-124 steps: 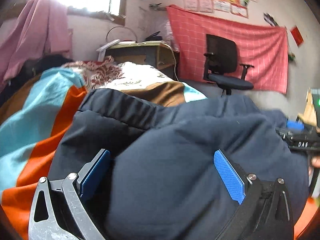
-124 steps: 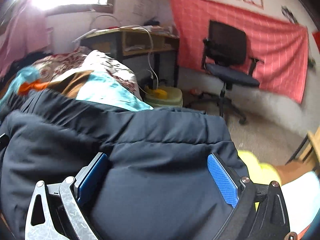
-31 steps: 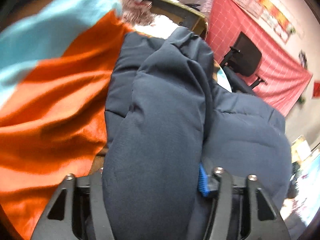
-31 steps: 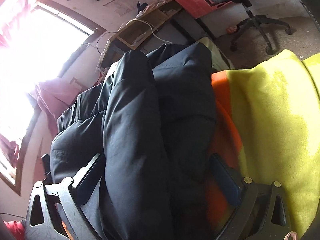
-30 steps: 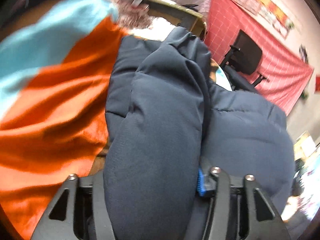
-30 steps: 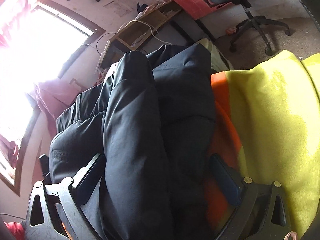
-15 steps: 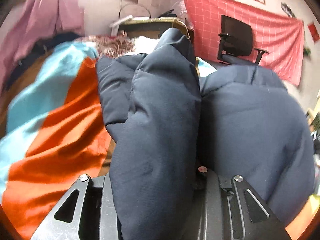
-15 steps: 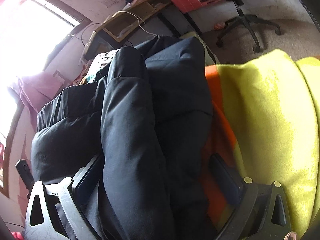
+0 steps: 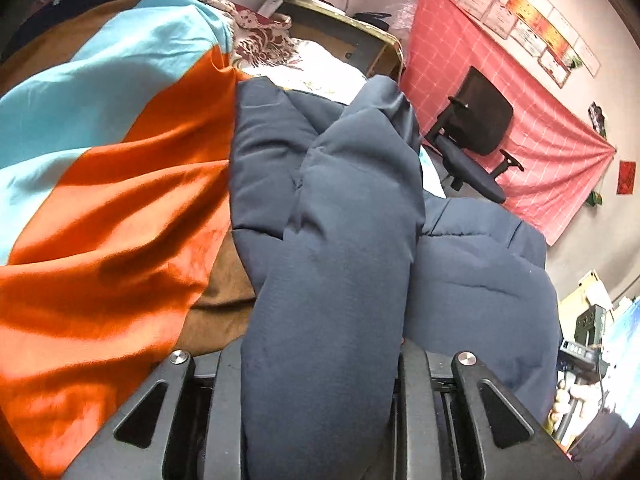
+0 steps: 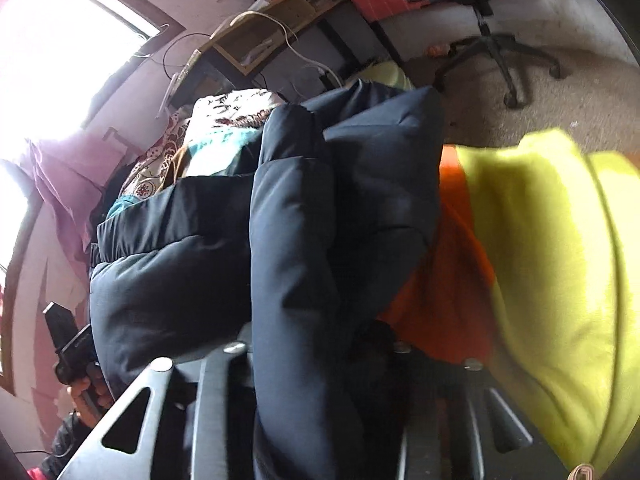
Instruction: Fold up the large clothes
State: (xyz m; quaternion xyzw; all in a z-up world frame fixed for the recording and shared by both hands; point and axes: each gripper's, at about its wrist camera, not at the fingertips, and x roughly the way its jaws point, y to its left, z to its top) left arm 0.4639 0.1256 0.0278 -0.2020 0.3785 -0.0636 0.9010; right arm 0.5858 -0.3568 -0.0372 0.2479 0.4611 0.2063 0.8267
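A large padded navy jacket [image 9: 352,216] lies bunched on a bed covered by an orange, light-blue and brown blanket [image 9: 112,208]. My left gripper [image 9: 316,364] is shut on a thick fold of the jacket, which fills the space between its black fingers and hides the pads. In the right wrist view the same navy jacket [image 10: 288,240] runs up the middle, and my right gripper [image 10: 312,352] is shut on another fold of it. Orange and yellow blanket [image 10: 540,248] lies to its right.
A black office chair [image 9: 476,140] stands before a red checked cloth [image 9: 532,128] on the far wall. A wooden desk [image 9: 340,36] sits behind the bed. A patterned pillow [image 10: 224,120] lies at the head. A hand [image 10: 86,388] holds the other gripper's handle at lower left.
Both grippers have closed down tight on the jacket folds; the right one was wide open half a second ago. The left view has tilted and swung toward the blanket.
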